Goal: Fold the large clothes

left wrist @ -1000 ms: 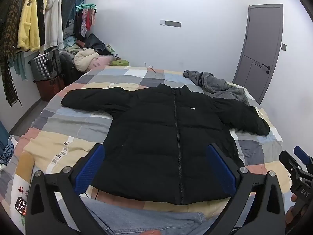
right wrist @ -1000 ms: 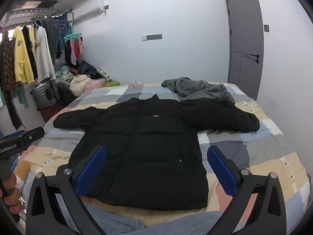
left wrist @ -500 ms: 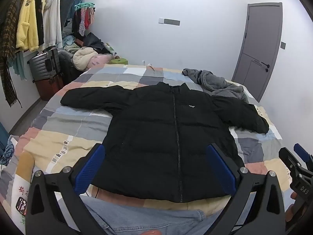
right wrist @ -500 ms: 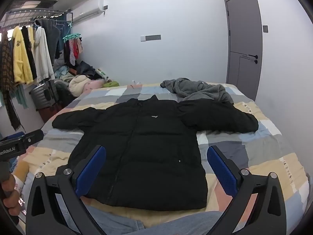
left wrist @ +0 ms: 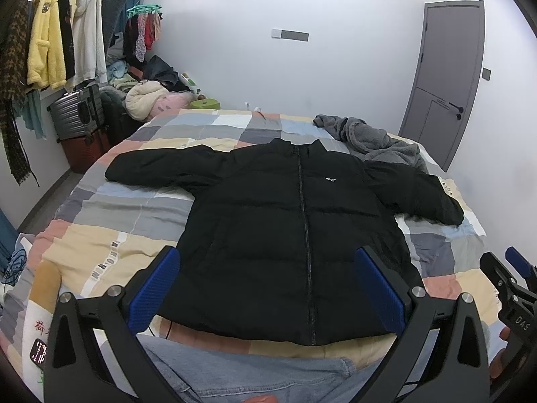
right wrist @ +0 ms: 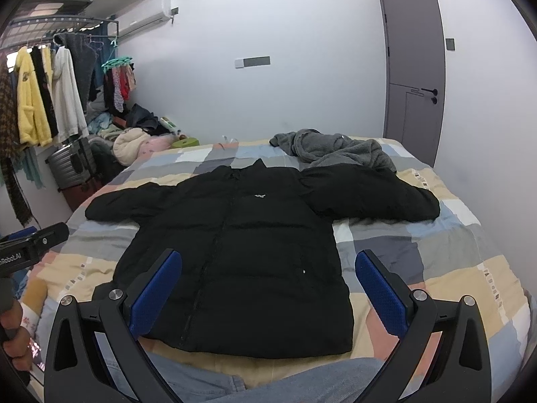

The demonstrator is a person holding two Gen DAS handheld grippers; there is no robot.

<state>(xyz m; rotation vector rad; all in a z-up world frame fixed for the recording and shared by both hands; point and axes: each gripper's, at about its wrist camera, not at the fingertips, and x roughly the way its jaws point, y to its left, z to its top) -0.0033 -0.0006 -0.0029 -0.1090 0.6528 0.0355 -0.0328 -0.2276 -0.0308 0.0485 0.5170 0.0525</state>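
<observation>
**Lying flat, zipped up: black puffer jacket on the bed**

The black puffer jacket (left wrist: 288,231) is front-up on the patchwork bedspread (left wrist: 110,231), sleeves out to both sides. A grey fleece (right wrist: 335,149) is bunched just behind its collar. The left gripper (left wrist: 268,288) and right gripper (right wrist: 268,288) both hover over the hem, fingers spread wide, holding nothing.

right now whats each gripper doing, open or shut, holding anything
Left gripper: open, holding nothing, above the black jacket.
Right gripper: open, holding nothing, above the same jacket.
</observation>
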